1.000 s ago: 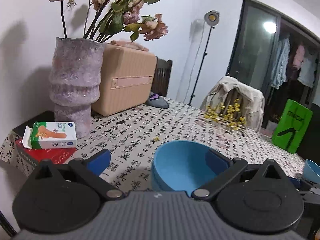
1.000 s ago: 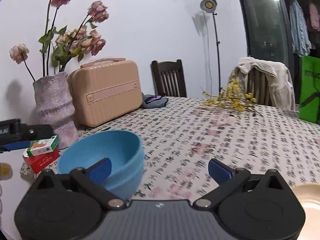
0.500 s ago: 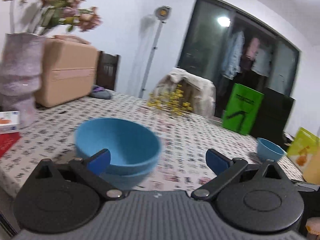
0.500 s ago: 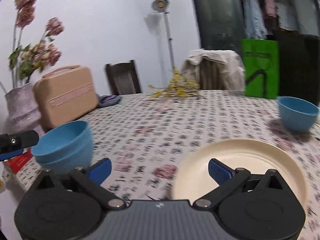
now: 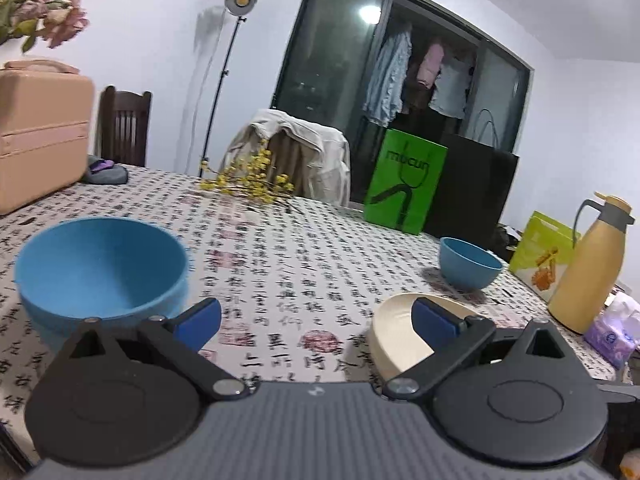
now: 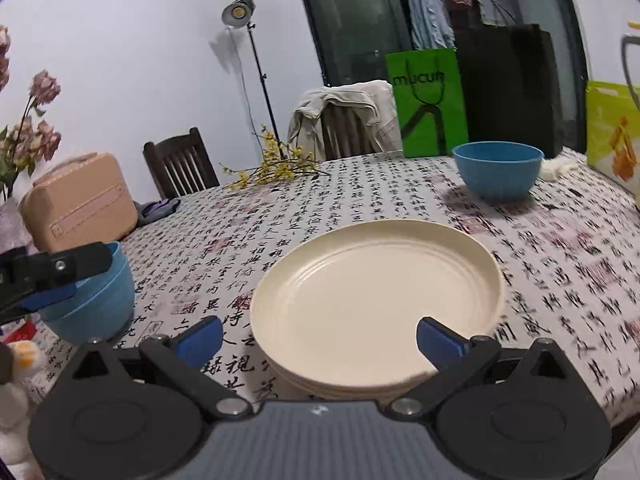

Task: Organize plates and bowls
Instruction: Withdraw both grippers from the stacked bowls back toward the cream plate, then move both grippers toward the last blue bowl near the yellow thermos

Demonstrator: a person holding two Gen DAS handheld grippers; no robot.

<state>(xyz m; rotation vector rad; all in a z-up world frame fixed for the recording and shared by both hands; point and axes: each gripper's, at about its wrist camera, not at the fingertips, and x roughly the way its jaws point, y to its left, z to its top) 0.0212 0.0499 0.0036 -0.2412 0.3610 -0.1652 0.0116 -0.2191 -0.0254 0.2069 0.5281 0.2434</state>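
Fingers of the left gripper (image 5: 316, 316) spread wide and empty, blue pads apart over bare cloth at lower centre; likewise the right gripper (image 6: 320, 334), splayed and holding nothing, low over the near rim of the plates (image 6: 376, 300). Since a second ago, both views swung rightward: vase and red box gone from the left view, stacked bowls (image 5: 100, 276) slid from between the left fingers to the lower left of the frame, now sitting free on the desk (image 5: 288, 248). Probably means the nested pair is set down and done with. Lone bowl (image 5: 470, 266) newly in sight at right of centre in the left view, upper right in the right view, well apart from the stack; likely the next piece to fetch. Cream plates at centre of the right view, seemingly several layered, with the right fingers to either side of the near edge, not touching as far as can be told. Desk covered in a white cloth printed with black characters and red seals. Around it: yellow sprigs (image 5: 252, 182), pink case (image 5: 40, 140), green bag (image 5: 406, 182), yellow jug (image 5: 588, 268), chairs, a floor lamp (image 5: 240, 0), clothes hanging behind dark glass.
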